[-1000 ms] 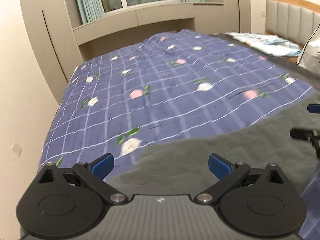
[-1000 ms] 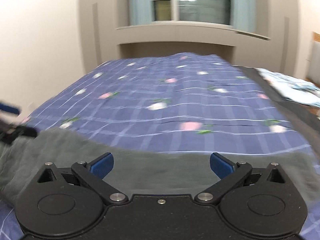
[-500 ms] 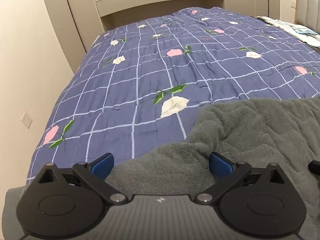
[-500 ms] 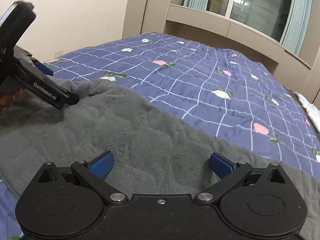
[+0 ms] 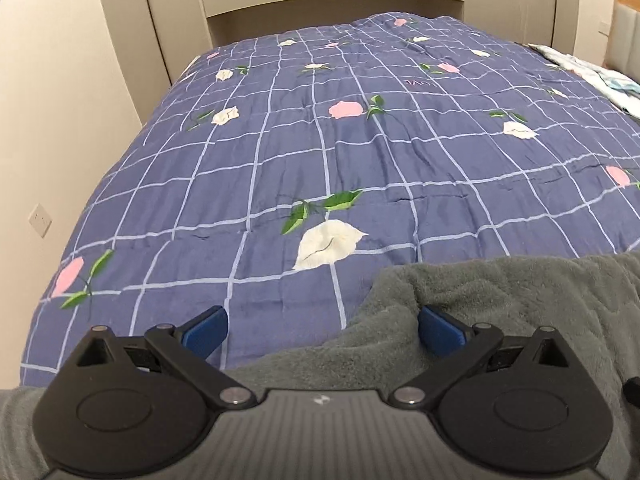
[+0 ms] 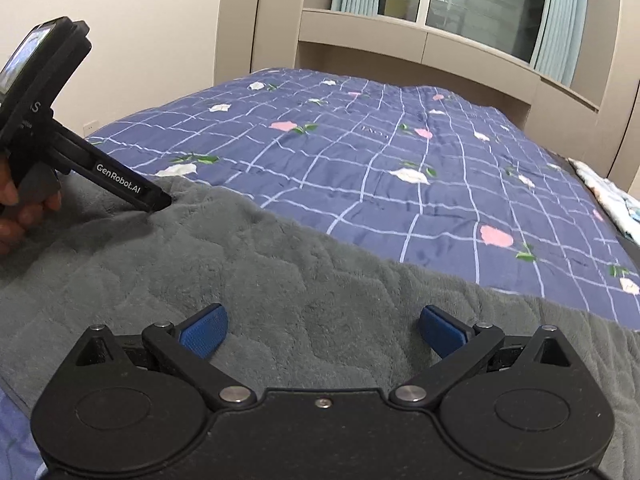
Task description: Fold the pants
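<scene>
Pants (image 6: pixel 280 264) grey fleece, both tongs (image 5: pixel 322 326) (image 6: pixel 322 326) spread wide, "GenRobot.AI" on left tongs

The left gripper (image 5: pixel 322 330) is hovering low with its blue-padded jaws spread wide, nothing between them. The right gripper (image 6: pixel 323 330) is likewise pointing forward with its jaws standing wide apart and empty. Seen from the right wrist camera, the left gripper is sitting at the far left, angling downward to the right, while the person's hand (image 6: pixel 18 208) is wrapping its handle from the left edge.
</scene>
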### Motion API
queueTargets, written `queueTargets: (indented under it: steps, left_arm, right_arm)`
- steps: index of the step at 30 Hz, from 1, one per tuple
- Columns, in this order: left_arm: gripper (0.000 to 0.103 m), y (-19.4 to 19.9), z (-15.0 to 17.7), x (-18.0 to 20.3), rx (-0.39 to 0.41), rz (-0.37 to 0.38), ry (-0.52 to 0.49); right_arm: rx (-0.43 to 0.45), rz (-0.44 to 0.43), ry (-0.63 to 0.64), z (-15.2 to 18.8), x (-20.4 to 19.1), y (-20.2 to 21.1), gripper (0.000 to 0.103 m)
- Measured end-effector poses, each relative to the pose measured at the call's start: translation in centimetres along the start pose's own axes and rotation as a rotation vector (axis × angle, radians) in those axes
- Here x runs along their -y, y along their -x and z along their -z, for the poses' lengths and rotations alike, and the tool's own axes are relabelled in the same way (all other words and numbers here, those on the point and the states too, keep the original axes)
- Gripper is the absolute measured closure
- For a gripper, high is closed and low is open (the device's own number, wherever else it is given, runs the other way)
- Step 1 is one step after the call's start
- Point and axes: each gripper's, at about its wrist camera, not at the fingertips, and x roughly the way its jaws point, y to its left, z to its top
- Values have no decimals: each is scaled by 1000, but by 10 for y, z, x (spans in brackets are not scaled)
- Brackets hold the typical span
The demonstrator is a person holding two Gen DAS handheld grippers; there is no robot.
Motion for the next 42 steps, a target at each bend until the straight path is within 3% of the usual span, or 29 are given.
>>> queueTargets:
  steps: [5, 10, 17, 20, 27, 31, 38, 40, 42]
  left_arm:
    - [1, 11, -2, -3, -6, -5, 26]
    - [1, 51, 5, 19, 83, -26, -46]
    - [1, 86, 21, 73, 119, 111, -138]
    - [1, 90, 29, 99, 122, 176, -181]
    - [1, 84, 45, 147, 91, 269, -254]
    - [0, 77, 53, 161, 57, 287, -281]
    - [0, 72, 60, 165, 52, 273, -287]
    - [0, 73, 60, 164, 49, 273, -287]
    - [0, 73, 59, 162, 46, 272, -284]
  right_arm:
    - [9, 0, -19, 0, 3, 5, 1]
    - [18, 5, -67, 6, 30, 21, 1]
    - [-46, 135, -284, 42, 136, 43, 1]
    - [-34, 194, -429, 64, 191, 60, 1]
    - [-7, 325, -604, 103, 275, 92, 1]
    - [16, 266, -714, 121, 301, 99, 1]
    - [-11, 155, -747, 125, 320, 82, 1]
    - [-8, 145, -769, 122, 324, 79, 6]
    - [-2, 169, -779, 119, 329, 78, 27]
